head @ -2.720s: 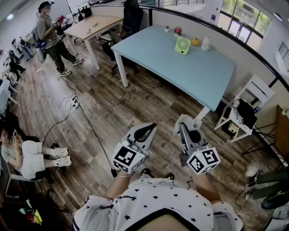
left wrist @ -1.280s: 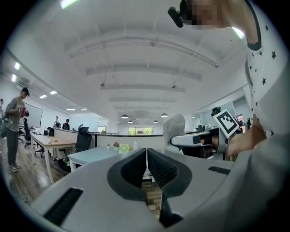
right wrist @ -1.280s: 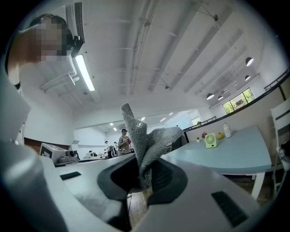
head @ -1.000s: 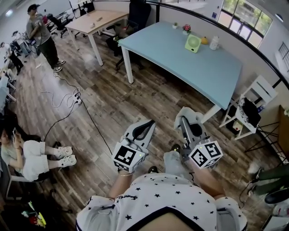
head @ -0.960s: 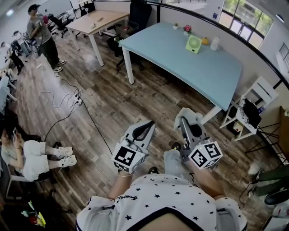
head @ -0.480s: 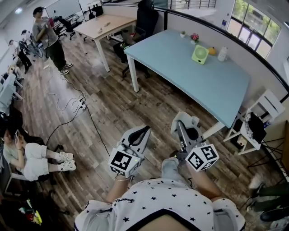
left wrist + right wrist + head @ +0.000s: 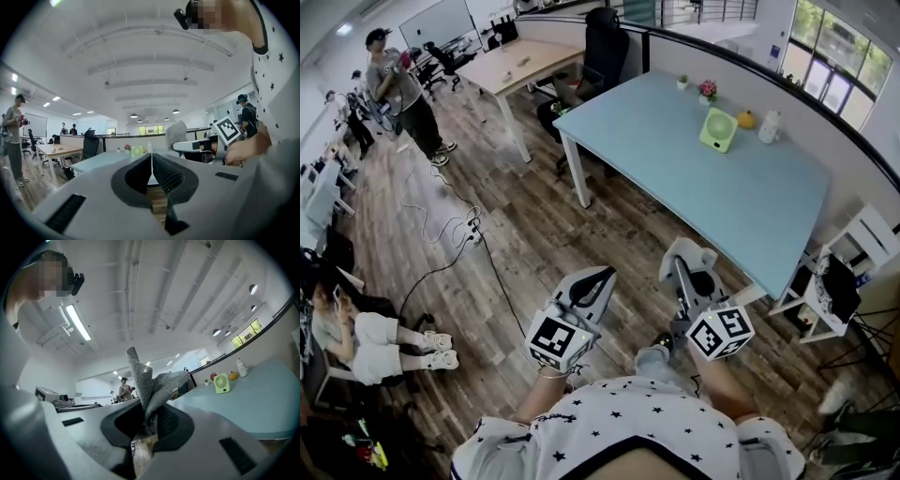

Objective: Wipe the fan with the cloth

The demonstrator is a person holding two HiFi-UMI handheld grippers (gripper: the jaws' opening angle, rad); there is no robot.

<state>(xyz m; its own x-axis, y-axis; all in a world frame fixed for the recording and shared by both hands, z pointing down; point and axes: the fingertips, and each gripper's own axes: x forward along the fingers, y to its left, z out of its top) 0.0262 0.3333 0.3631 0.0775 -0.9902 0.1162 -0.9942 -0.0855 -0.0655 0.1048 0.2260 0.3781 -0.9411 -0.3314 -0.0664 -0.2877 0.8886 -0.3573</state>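
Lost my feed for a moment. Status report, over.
Left gripper shut, empty. Right gripper shut on cloth. Fan upright at far side of blue table, not yet reached. Table's near half lies between.

cloth (image 7: pixel 146 380) looks coarse and knitted (matt), floor (image 7: pixel 534 234) wooden.

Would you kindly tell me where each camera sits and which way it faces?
Head view: on the person's head, facing steeply down at the wood floor and blue table; starred shirt, left gripper and right gripper show.
Left gripper view: on the left gripper, facing along its closed jaws toward the table; right gripper and shirt show.
Right gripper view: on the right gripper, facing along jaws clamping the cloth, toward the table.
All three share the green fan on the table.
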